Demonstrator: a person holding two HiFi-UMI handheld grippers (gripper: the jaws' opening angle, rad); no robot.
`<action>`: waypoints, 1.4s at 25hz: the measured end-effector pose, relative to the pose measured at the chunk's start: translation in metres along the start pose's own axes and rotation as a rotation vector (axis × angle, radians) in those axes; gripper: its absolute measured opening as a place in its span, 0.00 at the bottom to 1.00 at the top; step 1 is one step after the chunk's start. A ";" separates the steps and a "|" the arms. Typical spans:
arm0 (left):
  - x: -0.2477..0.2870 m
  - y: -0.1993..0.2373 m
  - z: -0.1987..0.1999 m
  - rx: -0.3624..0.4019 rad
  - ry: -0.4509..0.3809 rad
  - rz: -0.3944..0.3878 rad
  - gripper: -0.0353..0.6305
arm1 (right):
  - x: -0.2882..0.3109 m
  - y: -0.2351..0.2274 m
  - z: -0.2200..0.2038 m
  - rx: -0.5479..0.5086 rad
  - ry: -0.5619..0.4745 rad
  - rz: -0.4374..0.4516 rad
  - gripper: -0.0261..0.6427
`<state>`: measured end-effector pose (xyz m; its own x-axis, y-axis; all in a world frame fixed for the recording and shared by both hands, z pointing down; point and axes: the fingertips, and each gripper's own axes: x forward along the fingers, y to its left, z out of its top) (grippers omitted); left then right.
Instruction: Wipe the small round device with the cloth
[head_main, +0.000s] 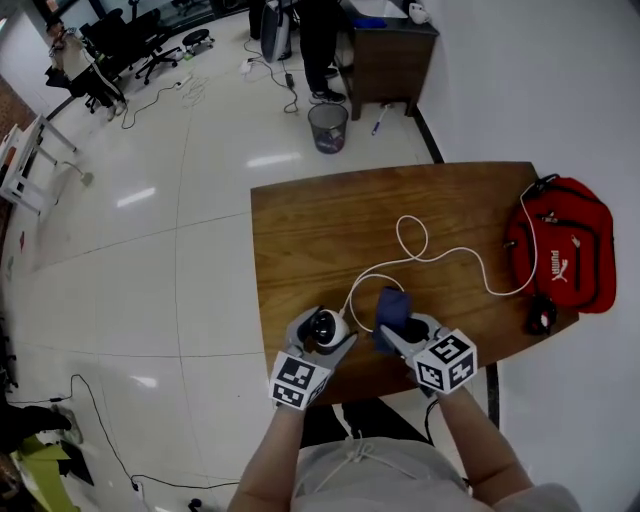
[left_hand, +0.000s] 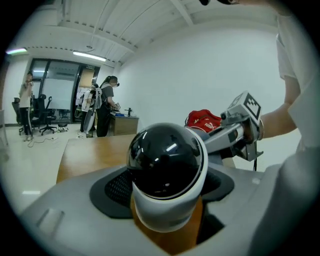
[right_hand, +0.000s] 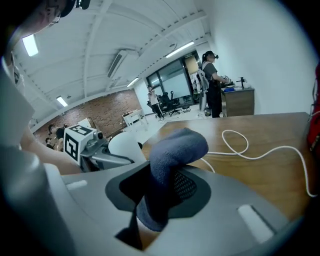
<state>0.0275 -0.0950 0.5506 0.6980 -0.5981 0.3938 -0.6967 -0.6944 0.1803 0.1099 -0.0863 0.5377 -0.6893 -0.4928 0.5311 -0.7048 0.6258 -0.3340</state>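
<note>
Over the wooden table (head_main: 330, 215), left claw (head_main: 325, 332) clamps the round device (left_hand: 167, 165), right claw (head_main: 402, 330) pinches the cloth (head_main: 392, 307) beside it.

Materials as I read them from my station: the device (left_hand: 167, 165) in the left gripper (head_main: 322, 332) has a glossy black dome in a smooth white plastic shell, while the cloth (right_hand: 172, 155) in the right gripper (head_main: 398, 328) is a matt, fuzzy grey-blue fabric. Both grippers look like matt grey plastic, with black pads (left_hand: 116, 187) of fine mesh texture. The table (head_main: 330, 225) is brown wood with low sheen, the cable (head_main: 440, 255) smooth white, the bag (head_main: 565, 245) red fabric, the floor (head_main: 200, 200) glossy pale tile.
</note>
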 end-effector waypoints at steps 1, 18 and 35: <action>0.003 -0.002 -0.005 0.007 0.001 0.002 0.61 | -0.001 -0.003 -0.001 0.010 -0.004 -0.005 0.20; 0.028 -0.025 -0.057 0.113 0.100 -0.049 0.69 | -0.007 -0.005 -0.011 0.046 -0.015 -0.002 0.20; -0.110 -0.022 0.039 0.250 -0.160 0.273 0.06 | -0.054 0.032 -0.026 -0.004 -0.092 -0.031 0.20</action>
<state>-0.0277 -0.0294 0.4686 0.5237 -0.8151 0.2476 -0.8121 -0.5655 -0.1439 0.1292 -0.0241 0.5185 -0.6800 -0.5648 0.4675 -0.7252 0.6122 -0.3153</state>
